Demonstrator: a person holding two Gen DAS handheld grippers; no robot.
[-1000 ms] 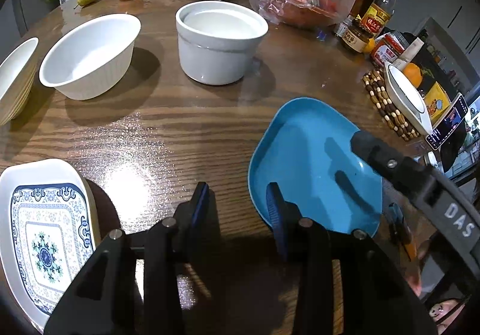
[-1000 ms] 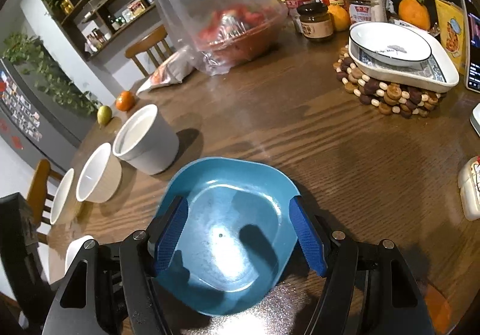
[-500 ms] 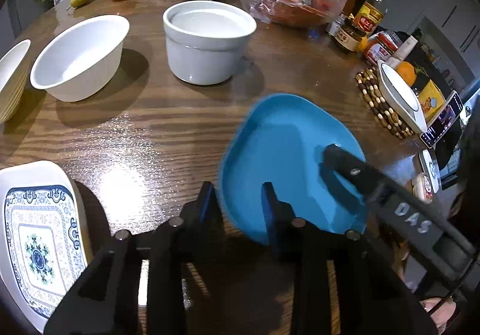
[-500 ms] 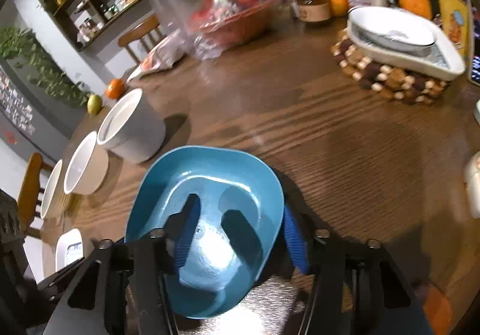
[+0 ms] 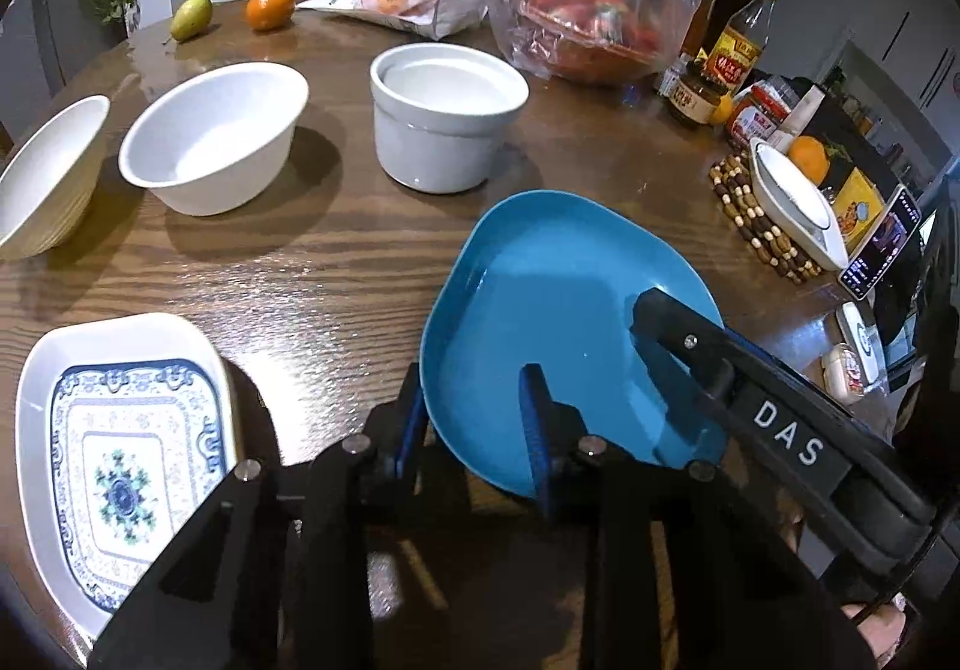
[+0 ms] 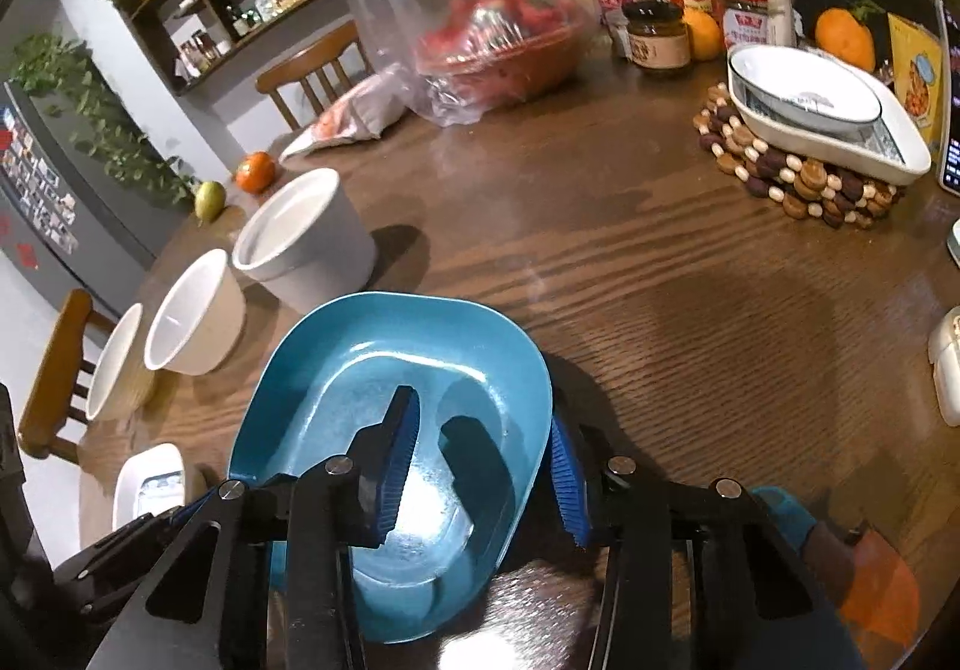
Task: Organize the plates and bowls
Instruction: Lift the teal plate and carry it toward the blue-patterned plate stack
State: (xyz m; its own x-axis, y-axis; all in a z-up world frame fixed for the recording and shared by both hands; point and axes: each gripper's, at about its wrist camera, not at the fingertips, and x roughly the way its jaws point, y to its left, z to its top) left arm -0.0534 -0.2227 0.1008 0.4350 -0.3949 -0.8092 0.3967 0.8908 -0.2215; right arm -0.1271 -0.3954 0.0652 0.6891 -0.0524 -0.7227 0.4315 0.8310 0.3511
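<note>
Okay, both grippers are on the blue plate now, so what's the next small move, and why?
Probably lift the blue plate slightly off the wooden table. The left gripper pinches its near-left rim, and the right gripper, jaws closing, straddles the opposite rim, one finger inside, one outside. The patterned rectangular plate sits nearby as a likely stacking spot.

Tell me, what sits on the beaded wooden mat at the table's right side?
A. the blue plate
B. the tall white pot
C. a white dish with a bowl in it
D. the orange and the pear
C: the white dish, with a bowl nested inside, rests on the beaded mat; the blue plate sits nearer, between the fingers.
</note>
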